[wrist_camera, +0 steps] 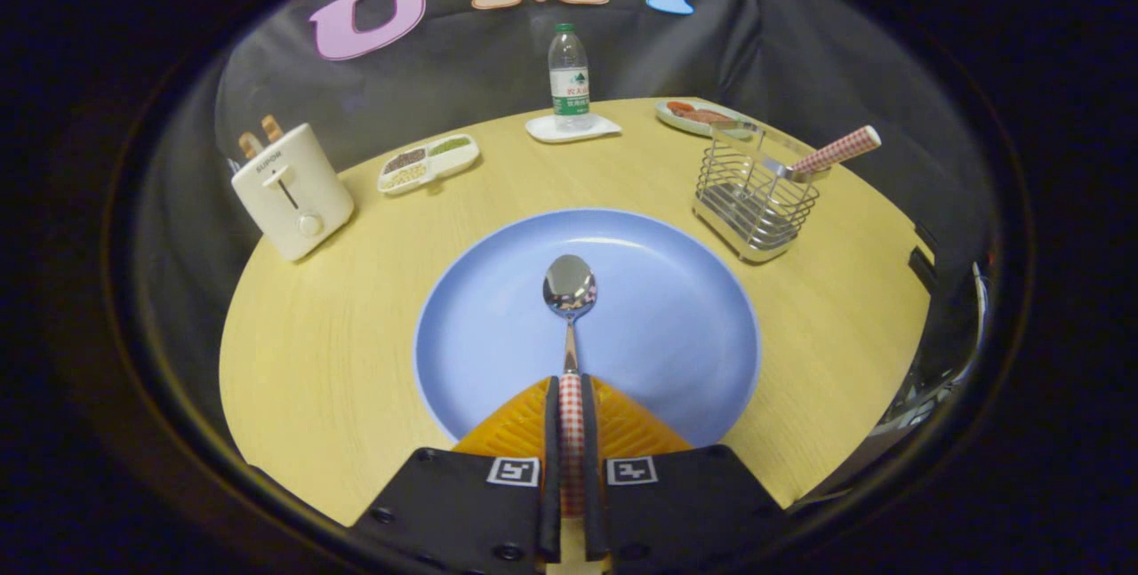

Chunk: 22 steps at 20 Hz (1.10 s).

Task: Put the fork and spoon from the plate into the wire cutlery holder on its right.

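A metal spoon (570, 299) with a red-and-white checked handle lies along the middle of the blue plate (676, 326), bowl pointing away from me. My gripper (570, 397) is shut on the spoon's handle, both fingers pressing its sides over the plate's near rim. To the plate's right and farther back stands the wire cutlery holder (756, 202). The fork (831, 153) leans inside it, its checked handle sticking out up and to the right.
A white toaster (292, 191) with two slices stands at the left. Behind the plate are a divided snack dish (429, 162), a water bottle (569, 77) on a white coaster, and a small plate of food (698, 115). The round wooden table's (329, 344) edge curves close at right.
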Each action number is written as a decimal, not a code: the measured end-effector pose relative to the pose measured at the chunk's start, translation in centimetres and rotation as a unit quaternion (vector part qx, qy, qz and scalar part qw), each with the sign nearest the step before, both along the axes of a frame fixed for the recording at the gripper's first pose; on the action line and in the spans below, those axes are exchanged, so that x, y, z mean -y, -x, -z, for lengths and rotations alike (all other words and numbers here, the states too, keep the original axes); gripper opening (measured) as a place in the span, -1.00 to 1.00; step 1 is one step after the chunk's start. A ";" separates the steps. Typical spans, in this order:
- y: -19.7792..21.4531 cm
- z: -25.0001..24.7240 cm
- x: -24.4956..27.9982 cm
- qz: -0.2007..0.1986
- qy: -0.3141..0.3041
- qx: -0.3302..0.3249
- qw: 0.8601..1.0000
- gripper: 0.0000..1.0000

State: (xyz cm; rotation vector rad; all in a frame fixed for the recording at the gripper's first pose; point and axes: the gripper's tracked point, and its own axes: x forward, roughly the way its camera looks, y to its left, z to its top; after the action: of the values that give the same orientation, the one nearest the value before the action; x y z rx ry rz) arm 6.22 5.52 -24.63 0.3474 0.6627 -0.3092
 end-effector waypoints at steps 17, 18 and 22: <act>0.5 -6.6 4.3 -0.003 0.022 -0.013 1.000 -0.73; 0.4 -6.9 4.7 -0.001 0.019 -0.012 1.000 -0.73; -0.2 -8.7 5.8 -0.009 0.027 -0.007 1.000 -0.74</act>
State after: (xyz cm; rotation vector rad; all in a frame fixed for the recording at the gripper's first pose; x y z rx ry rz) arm 6.40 -0.32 -15.90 0.2883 0.6691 -0.3112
